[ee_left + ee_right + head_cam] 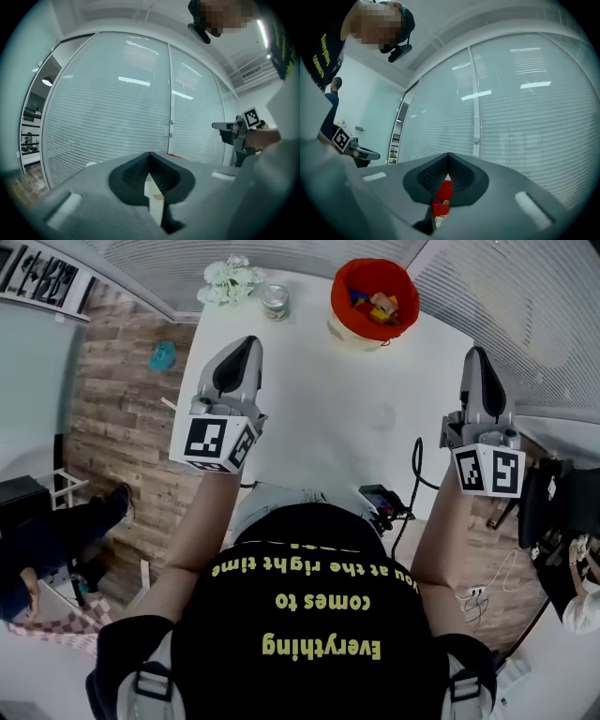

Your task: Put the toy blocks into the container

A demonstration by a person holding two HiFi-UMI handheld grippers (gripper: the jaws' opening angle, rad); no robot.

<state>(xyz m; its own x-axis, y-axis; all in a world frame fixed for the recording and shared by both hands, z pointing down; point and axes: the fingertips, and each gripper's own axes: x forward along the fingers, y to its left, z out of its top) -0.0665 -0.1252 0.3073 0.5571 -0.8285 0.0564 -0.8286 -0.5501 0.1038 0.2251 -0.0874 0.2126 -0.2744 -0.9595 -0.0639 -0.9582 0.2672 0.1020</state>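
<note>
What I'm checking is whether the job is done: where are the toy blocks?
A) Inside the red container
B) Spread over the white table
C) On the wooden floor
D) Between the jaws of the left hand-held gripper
A: the head view shows the toy blocks lying inside the red container, which stands near the far edge of the white table.

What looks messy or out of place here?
Nothing is spilled on the table: the red container stands upright with the toy blocks inside. One odd thing: a small teal object lies on the wooden floor left of the table. I cannot tell what it is.
</note>
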